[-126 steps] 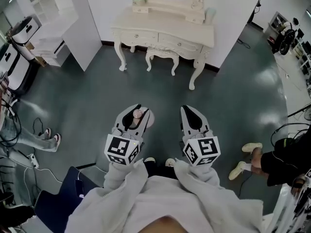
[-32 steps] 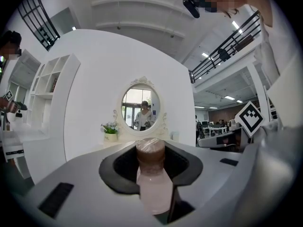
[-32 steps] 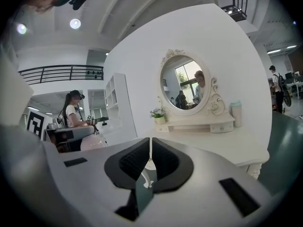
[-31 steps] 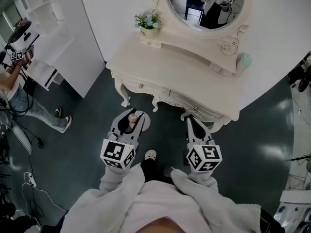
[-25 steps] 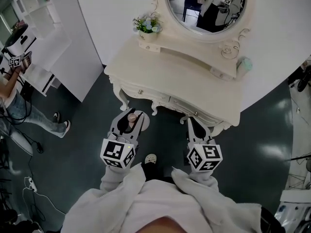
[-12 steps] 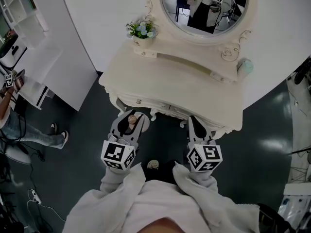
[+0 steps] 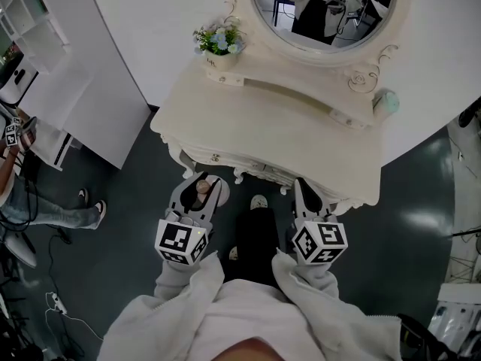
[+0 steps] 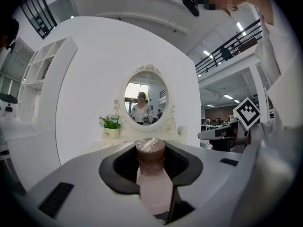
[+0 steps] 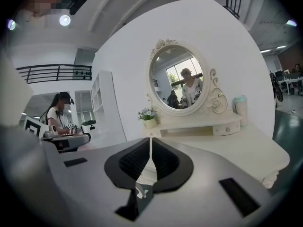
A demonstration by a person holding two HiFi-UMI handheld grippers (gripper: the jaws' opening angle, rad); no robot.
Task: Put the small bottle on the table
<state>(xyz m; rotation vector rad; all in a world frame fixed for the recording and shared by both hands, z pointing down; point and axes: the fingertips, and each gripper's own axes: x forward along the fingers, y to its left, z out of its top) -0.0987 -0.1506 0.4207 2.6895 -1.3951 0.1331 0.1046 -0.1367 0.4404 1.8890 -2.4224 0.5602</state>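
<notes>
Gripping the small bottle (image 8: 152,183) upright, the left gripper (image 7: 204,182) has its jaws partly apart, with the pads pressed on the bottle's sides. The bottle has a rounded, matte pale-pink body that narrows to a brown cap (image 8: 150,150) with a glossy, crinkled top. In the head view it hangs over the dark floor at seven o'clock from the table (image 7: 301,141), just short of the front edge. The table is smooth and cream, with a carved scalloped apron. An oval mirror (image 7: 323,6) rises at twelve o'clock, a flower pot (image 7: 218,55) at ten and a teal-lidded jar (image 7: 385,104) at two. The right gripper (image 7: 304,189), at six o'clock, has its jaws closed together on nothing.
</notes>
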